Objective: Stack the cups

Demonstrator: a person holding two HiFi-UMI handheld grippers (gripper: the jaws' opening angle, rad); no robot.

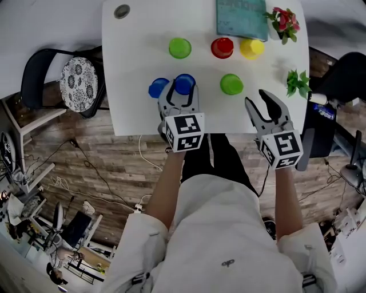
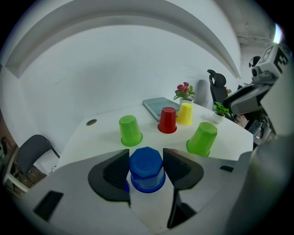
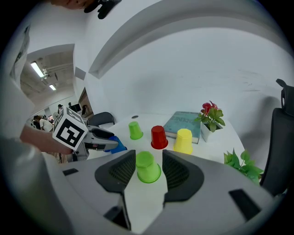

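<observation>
Several upturned cups stand on the white table (image 1: 137, 68): green (image 1: 180, 47), red (image 1: 222, 47) and yellow (image 1: 251, 48) in a far row, and a second green cup (image 1: 231, 84) and two blue cups nearer. My left gripper (image 1: 180, 91) straddles the right blue cup (image 1: 184, 83), which stands on the table. In the left gripper view that blue cup (image 2: 147, 167) sits between the pads, which stand at its sides without squeezing. The other blue cup (image 1: 158, 87) is just left of the jaws. My right gripper (image 1: 256, 97) is open and empty, right of the near green cup (image 3: 148, 167).
A teal book (image 1: 241, 17), a pot of pink flowers (image 1: 284, 22) and a small green plant (image 1: 297, 83) occupy the table's right side. A cable grommet (image 1: 122, 11) is at the far left corner. A chair with a patterned cushion (image 1: 80, 77) stands left of the table.
</observation>
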